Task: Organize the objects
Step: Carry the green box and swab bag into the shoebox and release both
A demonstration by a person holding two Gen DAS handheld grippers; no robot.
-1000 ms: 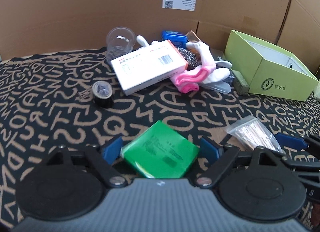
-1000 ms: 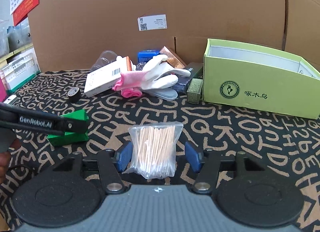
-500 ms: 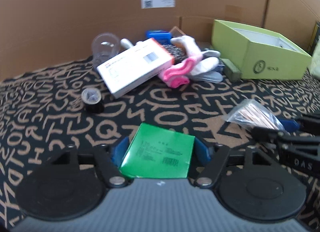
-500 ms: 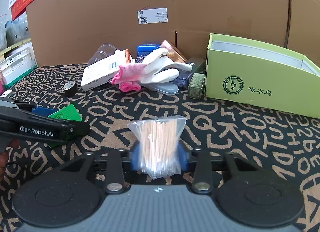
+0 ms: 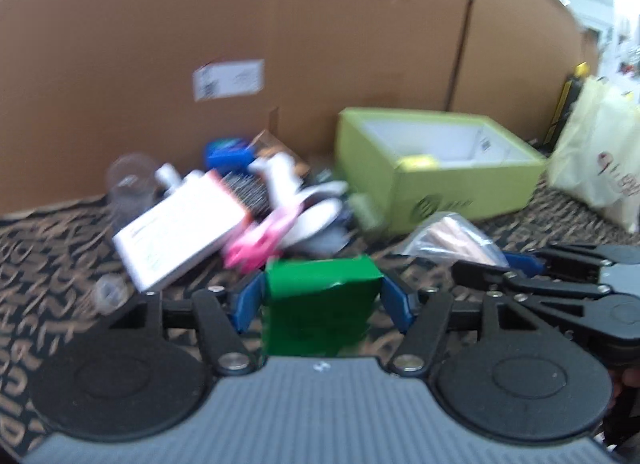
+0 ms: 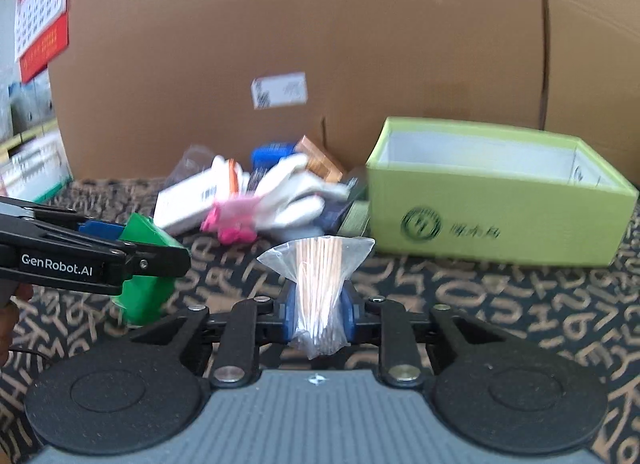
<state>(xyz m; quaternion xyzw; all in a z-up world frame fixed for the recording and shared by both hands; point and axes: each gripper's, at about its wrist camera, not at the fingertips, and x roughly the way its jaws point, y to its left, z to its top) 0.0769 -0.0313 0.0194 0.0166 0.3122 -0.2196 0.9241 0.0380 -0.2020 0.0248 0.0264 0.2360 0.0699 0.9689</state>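
Your left tongs (image 5: 322, 298): just closed, gripping green packet (image 5: 320, 284). Your right tongs (image 6: 318, 314): just closed, pinching toothpick bag (image 6: 318, 284).

Bench (image 6: 500, 304) covered by a dark cloth with tan letter pattern; open lime-green box (image 6: 496, 220) sits on it at right, against the cardboard wall; left of the box a loose pile: white carton (image 5: 176, 232), white glove with pink cuff (image 6: 276, 204), blue packet (image 5: 226, 152), copper-coloured packet (image 6: 320, 160), small dark-green box (image 6: 354, 218) touching the lime box; clear plastic cup (image 5: 130, 180) at the pile's far left; small tape roll (image 5: 106, 292), blurred, apart nearer left; pale plastic bag (image 5: 596, 160) at far right.
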